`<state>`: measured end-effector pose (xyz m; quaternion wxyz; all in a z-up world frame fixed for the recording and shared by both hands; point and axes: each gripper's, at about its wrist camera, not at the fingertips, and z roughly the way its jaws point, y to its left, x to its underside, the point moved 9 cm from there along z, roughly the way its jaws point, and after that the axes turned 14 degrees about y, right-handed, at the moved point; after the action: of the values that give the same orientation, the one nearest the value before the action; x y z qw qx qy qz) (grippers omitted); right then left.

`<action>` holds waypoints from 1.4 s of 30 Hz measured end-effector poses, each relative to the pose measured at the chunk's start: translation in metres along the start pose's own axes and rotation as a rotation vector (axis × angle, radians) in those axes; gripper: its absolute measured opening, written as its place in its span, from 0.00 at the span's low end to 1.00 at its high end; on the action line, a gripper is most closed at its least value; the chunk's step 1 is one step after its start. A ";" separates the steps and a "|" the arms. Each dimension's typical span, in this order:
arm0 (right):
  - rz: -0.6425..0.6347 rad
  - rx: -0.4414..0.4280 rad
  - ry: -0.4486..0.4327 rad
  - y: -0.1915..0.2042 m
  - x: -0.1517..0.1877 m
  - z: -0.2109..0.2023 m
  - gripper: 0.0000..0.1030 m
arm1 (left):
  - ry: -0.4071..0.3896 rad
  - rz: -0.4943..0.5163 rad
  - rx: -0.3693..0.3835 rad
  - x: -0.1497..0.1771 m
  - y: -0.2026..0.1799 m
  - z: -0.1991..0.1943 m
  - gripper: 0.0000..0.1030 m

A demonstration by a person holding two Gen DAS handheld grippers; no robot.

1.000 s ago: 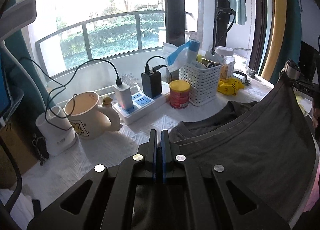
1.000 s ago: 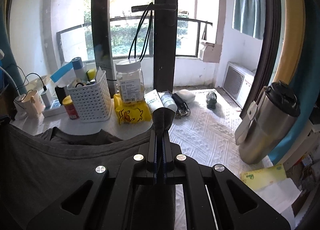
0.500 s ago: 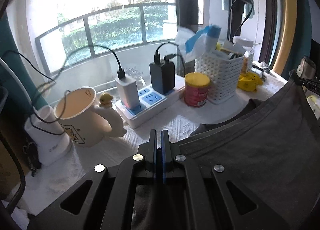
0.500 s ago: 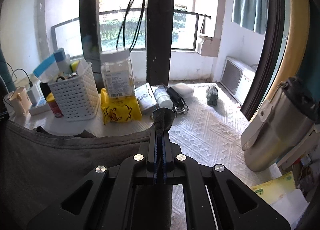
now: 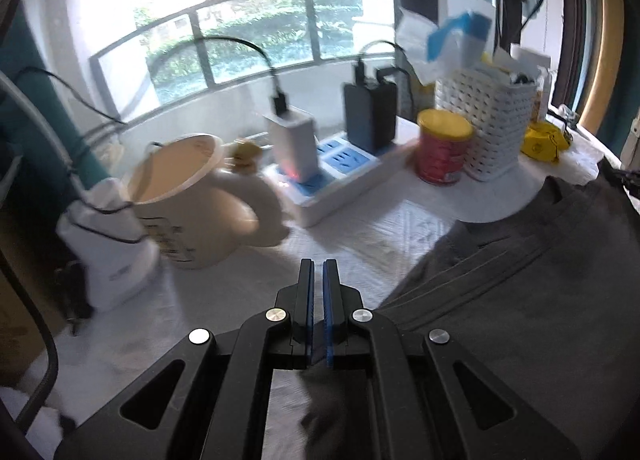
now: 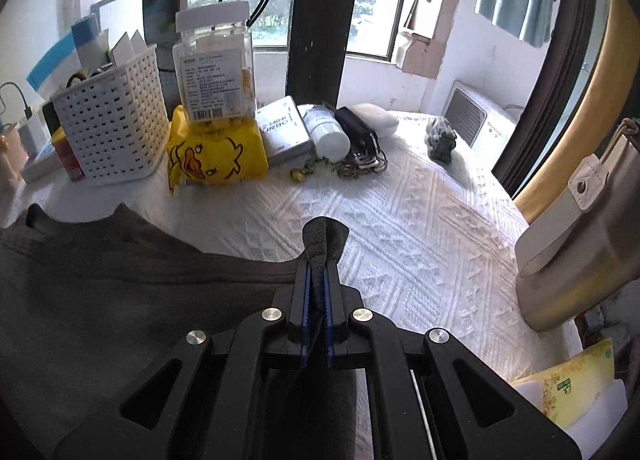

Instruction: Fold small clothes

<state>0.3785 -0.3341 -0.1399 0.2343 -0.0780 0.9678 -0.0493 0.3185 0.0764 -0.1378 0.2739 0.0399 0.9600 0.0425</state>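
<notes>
So both hand-held grippers have a grip on the same dark grey shirt. The right hand-held gripper is clenched on a pinch of the fabric, and you can see a little tuft of it sticking out past the fingertips. The left hand-held gripper is closed down too, with the shirt's edge caught low between the blue pads, near their base rather than at the tips.

The shirt is stretched between the two, and its far part with the collar lies on the white textured cloth covering the desk.

Behind it there's the usual clutter. From the left camera: a cream mug, a power strip with a white charger and a black one plugged in, a red can with a yellow lid, and a white basket.

From the right camera: a clear jar sitting on a yellow duck-print pack, plus a steel flask off to the right edge.
</notes>
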 end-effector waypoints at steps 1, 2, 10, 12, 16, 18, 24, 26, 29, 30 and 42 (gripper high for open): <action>-0.004 0.008 0.002 0.000 0.001 -0.001 0.05 | -0.004 -0.008 -0.020 0.004 0.009 -0.007 0.03; -0.007 0.014 0.002 0.001 0.002 -0.001 0.10 | -0.001 -0.015 -0.032 0.008 0.015 -0.010 0.03; -0.019 0.022 -0.011 0.007 0.012 -0.025 0.35 | 0.057 -0.201 0.087 0.056 0.052 -0.015 0.03; -0.017 0.018 -0.012 0.009 0.016 -0.031 0.35 | 0.061 -0.263 0.185 0.060 0.048 -0.010 0.08; -0.016 0.015 -0.015 0.014 0.023 -0.043 0.35 | 0.058 -0.331 0.294 0.062 0.039 -0.003 0.27; -0.017 0.018 -0.016 0.015 0.026 -0.047 0.35 | 0.039 -0.329 0.329 0.059 0.032 -0.007 0.29; 0.030 0.025 0.006 -0.003 0.039 -0.043 0.35 | 0.018 -0.390 0.470 0.049 0.015 0.000 0.67; 0.054 0.035 0.004 -0.016 0.044 -0.045 0.35 | 0.032 -0.398 0.419 0.050 0.014 0.006 0.67; 0.072 0.036 -0.005 -0.034 0.049 -0.049 0.35 | 0.024 -0.422 0.397 0.049 0.017 0.002 0.67; 0.079 0.039 -0.008 -0.040 0.050 -0.049 0.35 | 0.016 -0.425 0.387 0.049 0.021 -0.001 0.67; 0.053 -0.111 0.027 -0.043 0.034 -0.010 0.35 | 0.151 -0.335 0.309 0.065 0.015 0.017 0.53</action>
<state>0.3495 -0.3820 -0.1402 0.2177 -0.0645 0.9738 0.0095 0.2731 0.0993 -0.1851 0.1954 -0.0816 0.9660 -0.1482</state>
